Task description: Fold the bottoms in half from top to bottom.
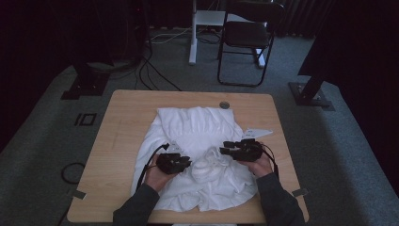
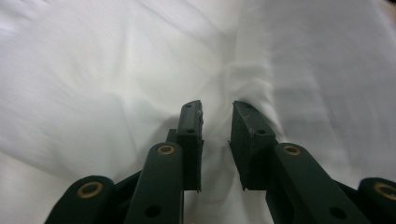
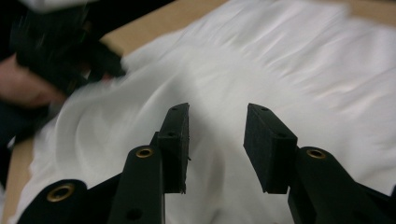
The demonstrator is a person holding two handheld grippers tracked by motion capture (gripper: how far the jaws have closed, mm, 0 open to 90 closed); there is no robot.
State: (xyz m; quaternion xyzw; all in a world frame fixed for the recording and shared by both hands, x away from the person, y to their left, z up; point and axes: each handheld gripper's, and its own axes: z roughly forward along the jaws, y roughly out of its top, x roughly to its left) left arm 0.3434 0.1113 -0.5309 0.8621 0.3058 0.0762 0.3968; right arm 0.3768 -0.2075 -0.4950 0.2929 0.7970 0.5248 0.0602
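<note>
A wooden desk carries a white garment, spread over its middle and reaching the near edge, with a bunched lump at its centre. The left claw hovers just left of the lump, jaws narrowly apart, gripping nothing. The right claw stands open just right of it, empty.

Wood table, black folding chair behind, cables on grey carpet.

Beyond my wooden tabletop, grey carpet runs to a black folding chair and dark curtains.
</note>
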